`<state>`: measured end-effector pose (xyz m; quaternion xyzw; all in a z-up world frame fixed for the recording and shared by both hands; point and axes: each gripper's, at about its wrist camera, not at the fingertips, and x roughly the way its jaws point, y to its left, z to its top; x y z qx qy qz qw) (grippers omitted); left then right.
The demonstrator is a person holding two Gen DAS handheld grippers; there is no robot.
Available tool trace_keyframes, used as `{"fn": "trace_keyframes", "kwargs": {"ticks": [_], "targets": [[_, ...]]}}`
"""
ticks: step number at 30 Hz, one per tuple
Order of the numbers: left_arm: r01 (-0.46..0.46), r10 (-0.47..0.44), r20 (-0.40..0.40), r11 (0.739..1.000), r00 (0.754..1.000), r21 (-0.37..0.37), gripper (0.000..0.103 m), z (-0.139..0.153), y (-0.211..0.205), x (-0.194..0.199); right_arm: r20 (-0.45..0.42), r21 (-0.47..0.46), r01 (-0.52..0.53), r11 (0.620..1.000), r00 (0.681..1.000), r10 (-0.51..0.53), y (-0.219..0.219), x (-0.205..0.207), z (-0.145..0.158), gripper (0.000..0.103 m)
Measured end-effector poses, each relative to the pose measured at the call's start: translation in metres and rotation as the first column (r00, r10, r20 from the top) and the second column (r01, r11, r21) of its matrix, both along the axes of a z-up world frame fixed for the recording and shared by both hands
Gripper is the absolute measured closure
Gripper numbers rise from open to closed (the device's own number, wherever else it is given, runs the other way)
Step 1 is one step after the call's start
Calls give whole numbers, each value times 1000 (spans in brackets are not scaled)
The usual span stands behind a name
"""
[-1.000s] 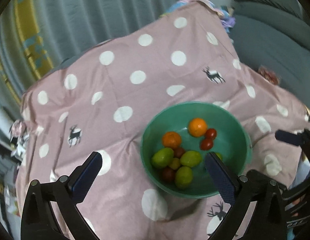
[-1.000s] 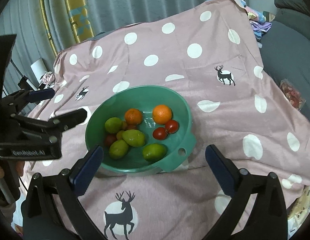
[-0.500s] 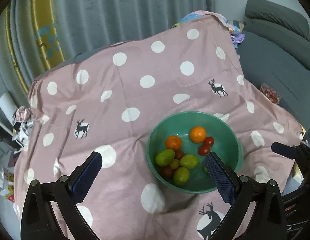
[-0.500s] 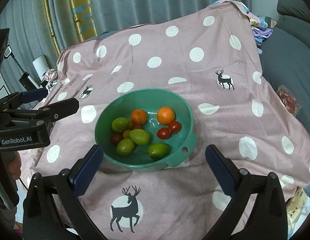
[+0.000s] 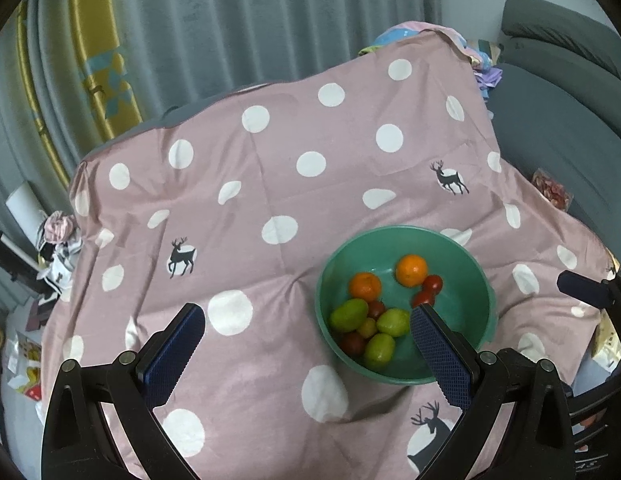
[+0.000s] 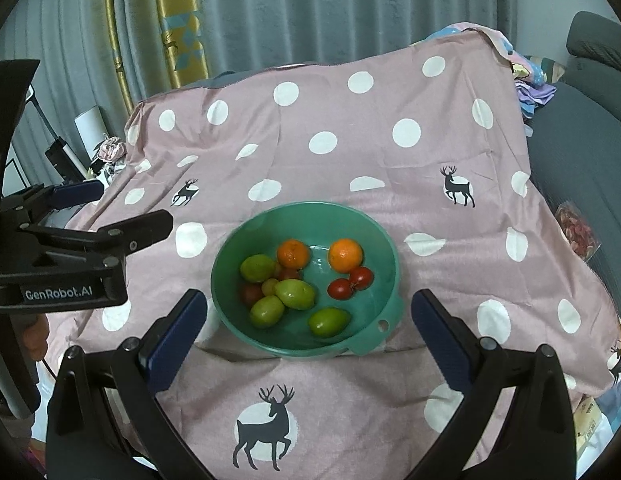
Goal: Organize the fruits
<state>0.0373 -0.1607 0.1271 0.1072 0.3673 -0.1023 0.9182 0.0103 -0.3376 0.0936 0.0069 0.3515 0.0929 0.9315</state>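
We hold both hand-held grippers, left hand-held gripper (image 5: 306, 338) and right hand-held gripper (image 6: 308, 324), spread wide and empty, because all the fruits sit just ahead in the round green plastic bowl (image 6: 230, 256).

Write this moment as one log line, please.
left hand-held gripper open | right hand-held gripper open | fruits all in green bowl

Both grippers look alike: the left gripper (image 5: 306, 344) and right gripper (image 6: 308, 332) have black plastic frames, round silver screws at the joints and dark blue ribbed pads (image 6: 172, 342). White "GenRobot.AI" lettering (image 6: 58, 293) marks the left one's side.
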Motion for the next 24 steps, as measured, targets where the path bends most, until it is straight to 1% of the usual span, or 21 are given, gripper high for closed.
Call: {"fn": "trace_keyframes", "kwargs": {"ticks": [10, 20, 24], "targets": [[-3, 3, -5, 1000, 1000, -11, 1, 1, 4, 2, -2, -7, -9, 1000, 1000, 9, 5, 1, 1, 0], [25, -25, -12, 1000, 1000, -6, 1, -3, -2, 2, -5, -12, -15, 1000, 1000, 15, 9, 3, 0, 0], [40, -41, -18, 999, 999, -18, 1, -4, -5, 1, -8, -10, -14, 1000, 1000, 14, 9, 3, -1, 0]]}}
